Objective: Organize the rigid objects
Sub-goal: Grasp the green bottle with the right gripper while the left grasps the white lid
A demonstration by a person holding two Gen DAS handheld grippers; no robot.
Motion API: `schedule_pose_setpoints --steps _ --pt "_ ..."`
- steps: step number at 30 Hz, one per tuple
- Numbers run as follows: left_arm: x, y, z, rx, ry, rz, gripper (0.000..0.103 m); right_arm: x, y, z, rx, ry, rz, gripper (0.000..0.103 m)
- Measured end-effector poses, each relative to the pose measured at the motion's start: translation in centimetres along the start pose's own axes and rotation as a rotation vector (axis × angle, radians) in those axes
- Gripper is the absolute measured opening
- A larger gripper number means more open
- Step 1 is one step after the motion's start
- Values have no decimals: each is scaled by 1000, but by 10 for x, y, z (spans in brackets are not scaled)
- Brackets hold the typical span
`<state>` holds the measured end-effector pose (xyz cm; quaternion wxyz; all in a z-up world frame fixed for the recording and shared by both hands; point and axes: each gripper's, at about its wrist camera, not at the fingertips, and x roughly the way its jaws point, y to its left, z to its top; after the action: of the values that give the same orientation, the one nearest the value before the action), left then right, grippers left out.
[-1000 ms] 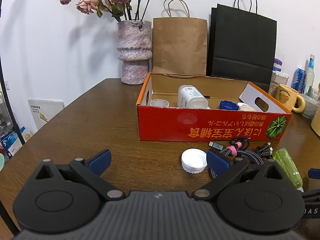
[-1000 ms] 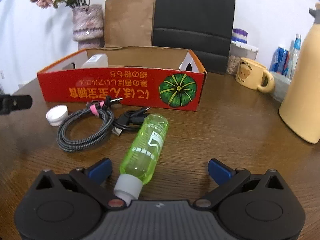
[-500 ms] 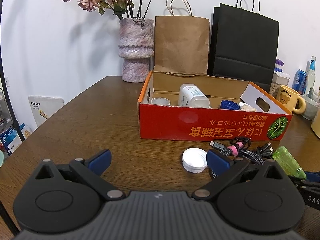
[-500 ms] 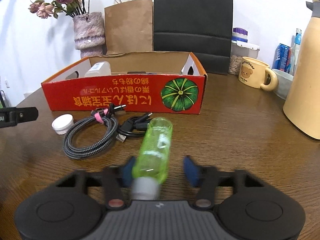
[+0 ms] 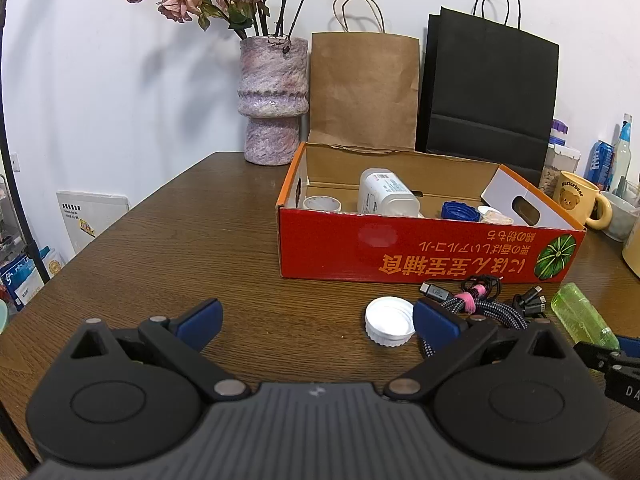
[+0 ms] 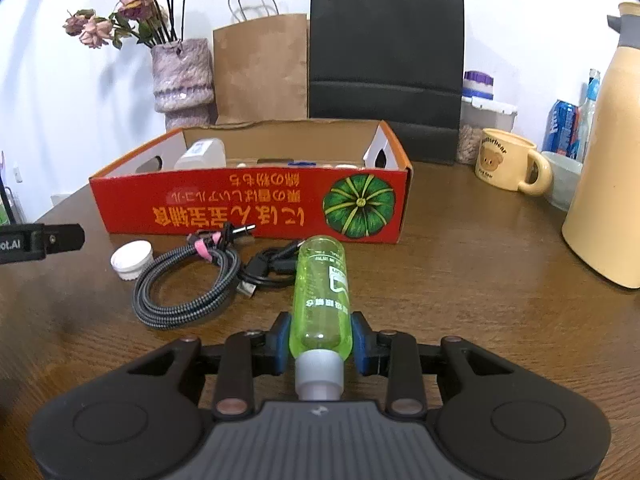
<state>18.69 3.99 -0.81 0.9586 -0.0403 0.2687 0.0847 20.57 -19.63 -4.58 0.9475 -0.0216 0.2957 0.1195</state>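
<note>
A clear green bottle [image 6: 322, 292] with a grey cap points away from me, and my right gripper [image 6: 320, 338] is shut on its lower body; the same green bottle [image 5: 578, 312] shows at the right of the left wrist view. Beyond it stands an open red cardboard box [image 6: 248, 204], the box [image 5: 400, 248] holding a white bottle [image 5: 384, 194], a tape roll [image 5: 322, 203] and a blue cap [image 5: 460, 211]. A white lid [image 5: 389, 320] and coiled cables [image 6: 188, 284] lie in front of the box. My left gripper [image 5: 316, 316] hovers open over the table, the white lid just inside its right finger.
A purple vase [image 5: 274, 92] with dried flowers, a brown paper bag [image 5: 364, 88] and a black bag [image 5: 488, 96] stand behind the box. A bear mug [image 6: 508, 160], a bowl, cans and a tall cream jug [image 6: 608, 168] crowd the right side.
My right gripper closed its jaws onto the green bottle, which was lying slanted between them, and the bottle now points straight ahead. The left gripper has stayed where it was.
</note>
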Motion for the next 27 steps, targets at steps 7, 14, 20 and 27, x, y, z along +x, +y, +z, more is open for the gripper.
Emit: schedule_pose_setpoints --steps 7,14,20,27 --pt "2 0 0 -4 2 5 103 -7 -5 6 10 -49 -3 30" --pt "7 -1 1 -6 10 13 103 -22 -19 15 56 -132 -1 30" --pt "12 -17 -3 50 26 -12 103 -29 -27 21 74 -172 4 30" --pt "28 -37 -3 87 57 9 103 -34 -37 25 89 -201 1 30"
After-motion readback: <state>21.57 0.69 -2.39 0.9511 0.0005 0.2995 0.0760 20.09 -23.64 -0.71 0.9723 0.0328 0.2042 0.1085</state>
